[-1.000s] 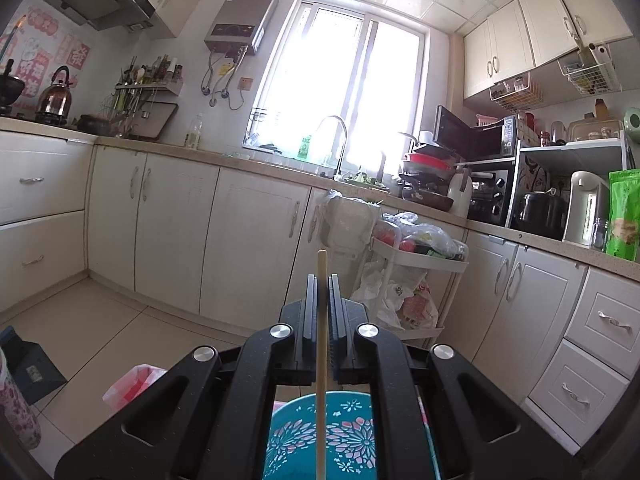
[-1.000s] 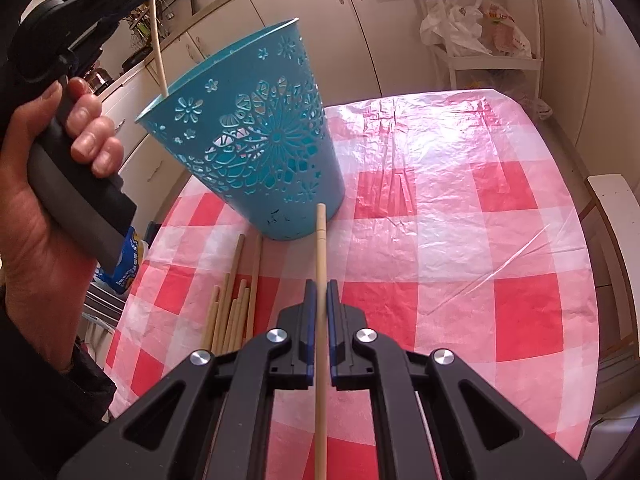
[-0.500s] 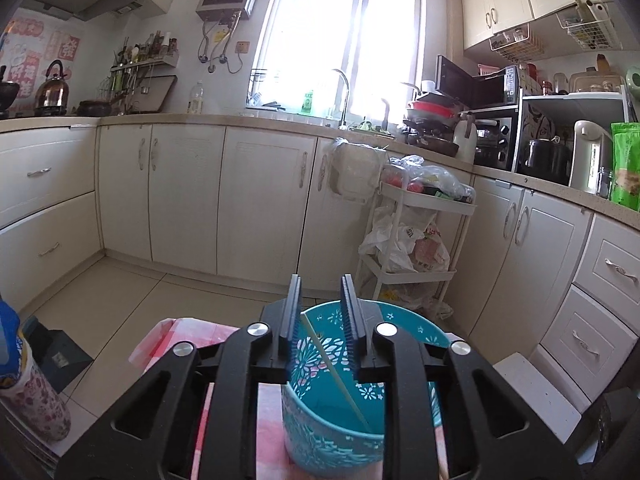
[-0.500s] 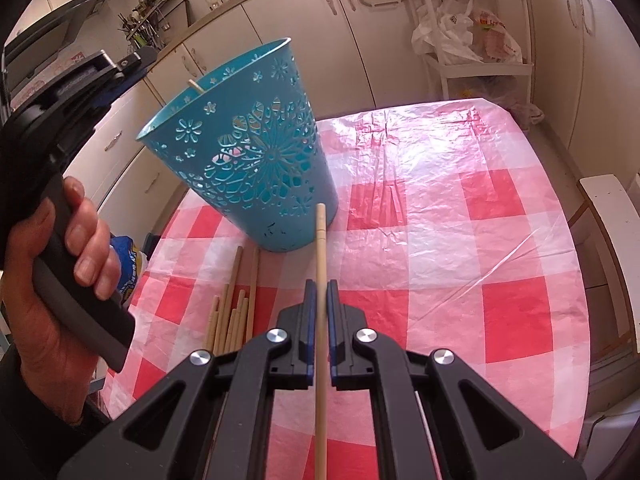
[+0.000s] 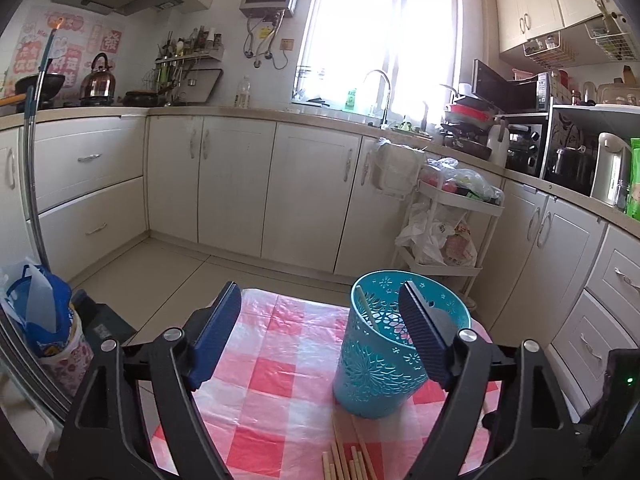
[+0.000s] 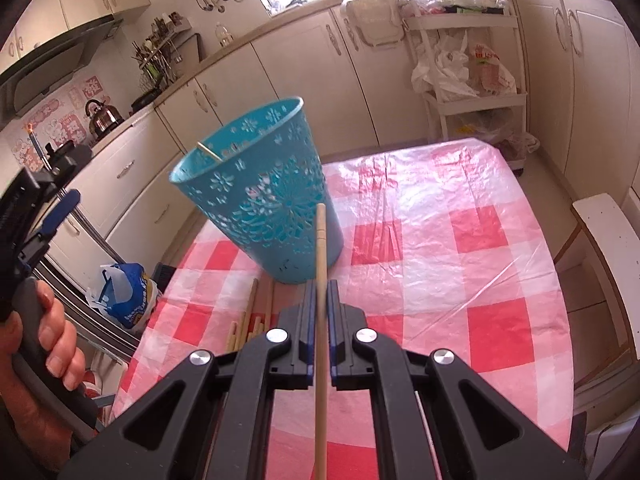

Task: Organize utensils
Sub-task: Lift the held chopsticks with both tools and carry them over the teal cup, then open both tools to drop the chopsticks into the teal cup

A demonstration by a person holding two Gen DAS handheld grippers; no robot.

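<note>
The chopstick (image 6: pixel 320 320) sat pinched between the right gripper (image 6: pixel 319 300), jaws closed tight on its shaft, the tip poking forward past the fingertips and the tail running back under the camera. Straight ahead of those jaws, just beyond the stick's tip, stood the teal cut-out basket (image 6: pixel 264 196) on the red-and-white checked tablecloth (image 6: pixel 460 240), and one chopstick already leaned inside it (image 6: pixel 208 151), its end peeking over the near rim. Left of the jaws and slightly below them lay the loose chopsticks (image 6: pixel 248 320), a bundle waiting on the cloth beside the basket's foot. Over on the other side, the left gripper (image 5: pixel 320 332) hung with jaws spread wide and nothing between them, the basket (image 5: pixel 384 364) showing partly behind its right finger, the leaning stick (image 5: pixel 366 308) visible within, and the loose pile (image 5: pixel 348 460) low between the fingers. The job here, by my read, was to get the held stick into the basket: lifting the tip well above the rim, tilting it downward over the opening, and letting go only once the lower end was inside, so it would not clip the rim or tip the light basket. Beyond the table, white kitchen cabinets (image 5: pixel 240 184) and a white trolley (image 6: pixel 460 60) ringed the scene.
</note>
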